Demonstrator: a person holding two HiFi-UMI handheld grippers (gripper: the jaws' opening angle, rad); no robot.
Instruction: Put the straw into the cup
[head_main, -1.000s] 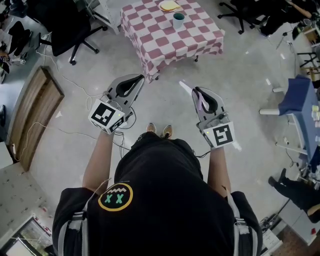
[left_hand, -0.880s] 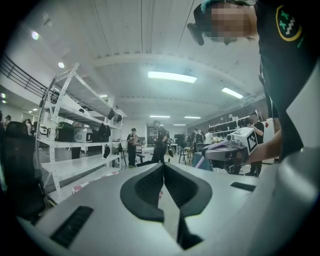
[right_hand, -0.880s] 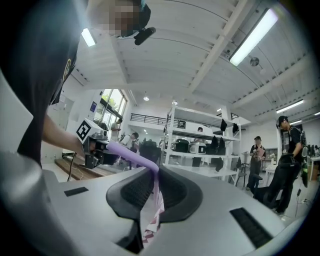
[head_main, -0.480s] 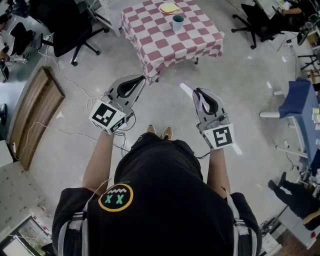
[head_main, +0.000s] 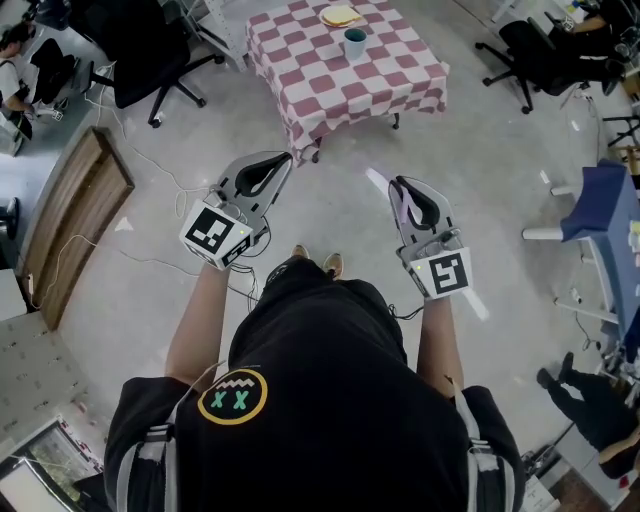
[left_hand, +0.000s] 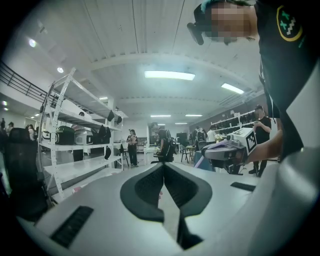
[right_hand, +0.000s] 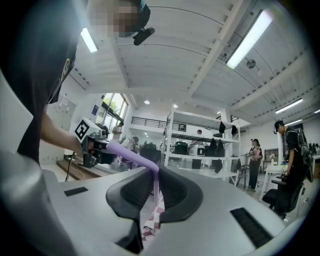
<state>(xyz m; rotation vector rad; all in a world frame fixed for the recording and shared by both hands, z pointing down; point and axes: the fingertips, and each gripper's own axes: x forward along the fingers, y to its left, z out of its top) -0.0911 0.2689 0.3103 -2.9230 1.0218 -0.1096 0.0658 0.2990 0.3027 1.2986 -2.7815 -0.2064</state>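
Lilac bent plastic straw (right_hand: 131, 154) being pinched by right tool (head_main: 401, 184), left tool (head_main: 283, 158) hanging with jaws together, empty, teal cup (head_main: 355, 42) standing on red-checked desk (head_main: 385, 85)

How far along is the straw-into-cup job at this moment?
Done: the right hand-held gripper is shut on the purple straw. In hand: the person stands on the floor short of the checkered table, carrying it. Left: reach the teal cup on that table and put the straw in. The left hand-held gripper is shut and empty.
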